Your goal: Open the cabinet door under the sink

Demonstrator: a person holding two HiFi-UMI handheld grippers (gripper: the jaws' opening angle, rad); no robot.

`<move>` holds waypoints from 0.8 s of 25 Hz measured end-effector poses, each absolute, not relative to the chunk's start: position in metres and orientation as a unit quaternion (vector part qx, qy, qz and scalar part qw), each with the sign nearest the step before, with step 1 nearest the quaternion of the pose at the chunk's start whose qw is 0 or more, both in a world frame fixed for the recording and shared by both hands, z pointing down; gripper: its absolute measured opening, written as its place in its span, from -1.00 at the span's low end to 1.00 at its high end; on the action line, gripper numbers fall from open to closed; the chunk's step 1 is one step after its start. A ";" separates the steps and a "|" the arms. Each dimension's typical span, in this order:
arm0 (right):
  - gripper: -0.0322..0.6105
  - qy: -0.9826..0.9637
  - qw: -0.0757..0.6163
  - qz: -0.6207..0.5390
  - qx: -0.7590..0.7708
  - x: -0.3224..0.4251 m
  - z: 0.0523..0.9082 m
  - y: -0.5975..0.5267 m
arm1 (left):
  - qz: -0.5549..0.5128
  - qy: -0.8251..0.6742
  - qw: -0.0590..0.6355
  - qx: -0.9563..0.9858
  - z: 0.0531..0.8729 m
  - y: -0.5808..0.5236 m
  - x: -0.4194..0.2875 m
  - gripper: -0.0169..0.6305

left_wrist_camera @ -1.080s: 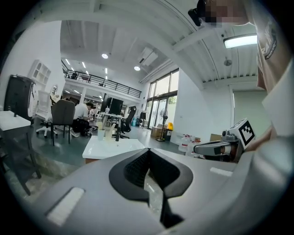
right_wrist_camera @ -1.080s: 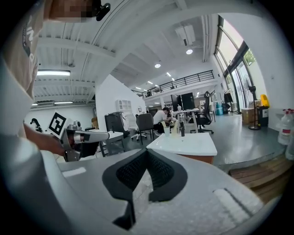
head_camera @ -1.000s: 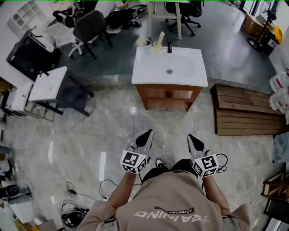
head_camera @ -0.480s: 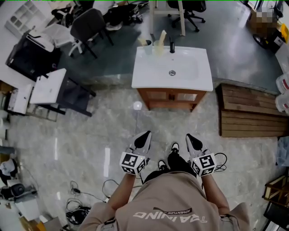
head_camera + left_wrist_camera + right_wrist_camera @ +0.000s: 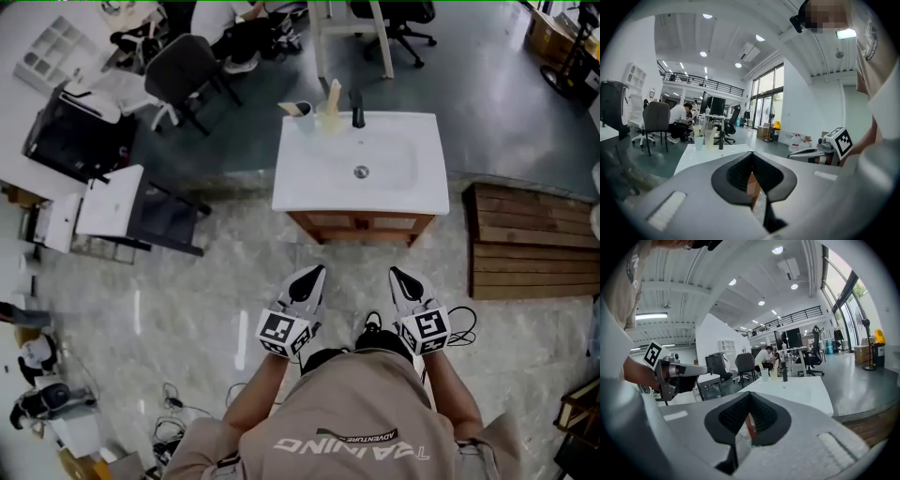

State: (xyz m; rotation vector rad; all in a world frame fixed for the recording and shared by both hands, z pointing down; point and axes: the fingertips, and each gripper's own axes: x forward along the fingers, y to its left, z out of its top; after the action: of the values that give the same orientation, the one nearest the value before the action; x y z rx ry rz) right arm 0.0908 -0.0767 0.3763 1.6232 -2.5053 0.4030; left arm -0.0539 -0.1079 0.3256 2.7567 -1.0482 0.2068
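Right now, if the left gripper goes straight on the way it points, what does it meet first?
Probably the wooden cabinet front under the sink, with only bare floor before it; depth is unclear.

Seen from above, a person in a beige shirt point(image 5: 352, 417) stands with both forearms held forward at waist height, side by side and roughly parallel. The left arm point(image 5: 251, 398) ends in the left gripper point(image 5: 315, 272), and the right arm point(image 5: 452, 394) ends in the right gripper point(image 5: 397, 273). Both grippers point ahead and slightly downward, near each other but not touching. Each carries a cube with black-and-white square markers at its rear: the left cube point(image 5: 284, 334), the right cube point(image 5: 425, 330). In both gripper views the dark ribbed jaws meet at their tips, with nothing between them. A dark shoe point(image 5: 371, 328) shows below, between the grippers.
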 end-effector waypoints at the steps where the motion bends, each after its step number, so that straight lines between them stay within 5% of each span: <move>1: -0.89 -0.832 0.065 0.133 0.535 0.094 0.377 -0.084 | 0.068 -0.355 0.092 0.928 0.325 -0.115 -0.049 -0.89; 20: -0.89 -0.821 0.139 0.188 0.521 0.074 0.441 -0.138 | 0.091 -0.328 0.107 0.934 0.344 -0.163 -0.059 -0.89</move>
State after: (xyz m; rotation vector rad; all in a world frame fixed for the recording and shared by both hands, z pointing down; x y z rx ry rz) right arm 0.0744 -0.1384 0.4412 1.5067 -2.3730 0.5435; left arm -0.0595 -0.1632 0.3436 2.7508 -0.9654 0.2688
